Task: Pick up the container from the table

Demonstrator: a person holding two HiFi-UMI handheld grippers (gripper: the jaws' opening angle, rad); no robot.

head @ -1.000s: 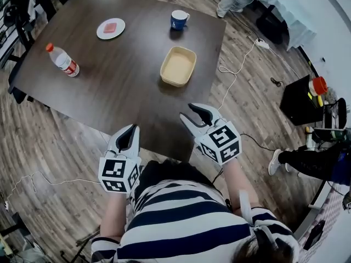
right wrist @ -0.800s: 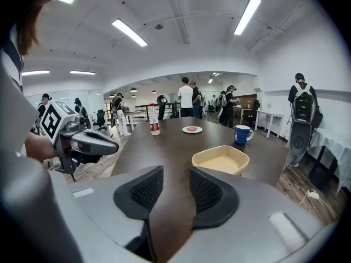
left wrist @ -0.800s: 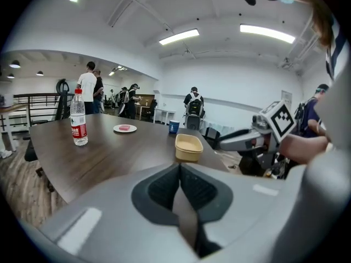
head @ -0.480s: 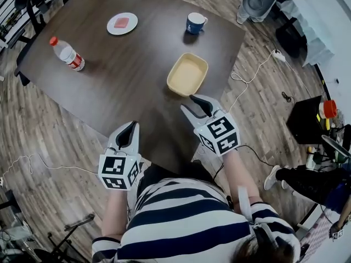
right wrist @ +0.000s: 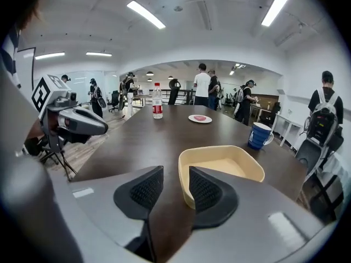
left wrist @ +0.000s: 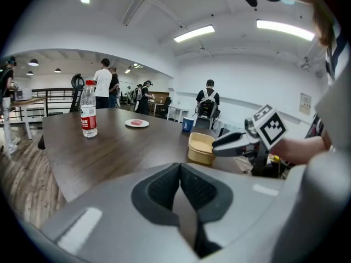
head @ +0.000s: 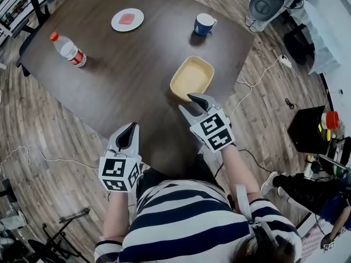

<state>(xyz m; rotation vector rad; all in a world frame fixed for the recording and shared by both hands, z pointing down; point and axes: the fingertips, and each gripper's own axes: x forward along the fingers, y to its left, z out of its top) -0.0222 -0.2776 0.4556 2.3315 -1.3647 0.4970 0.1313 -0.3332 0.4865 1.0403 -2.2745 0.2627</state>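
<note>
The beige container [head: 192, 78] lies open and empty on the dark table [head: 126, 81], near its right front edge. My right gripper [head: 189, 104] hovers just short of the container's near rim, open with nothing between its fingers. In the right gripper view the container [right wrist: 222, 169] fills the space just past the right jaw, and the gripper [right wrist: 170, 188] points at its near left corner. My left gripper [head: 130, 129] hangs off the table's front edge, shut and empty. From the left gripper [left wrist: 180, 182] the container [left wrist: 201, 148] shows ahead, with the right gripper [left wrist: 233, 143] beside it.
A water bottle [head: 68, 49] lies at the table's left, a white plate [head: 127, 19] with a pink item at the back, a blue mug [head: 204, 24] behind the container. Cables [head: 258, 75] run over the wooden floor on the right. People stand in the far room.
My right gripper has moved forward over the table edge and now stands close to the container's near rim. The left gripper has kept its place.
</note>
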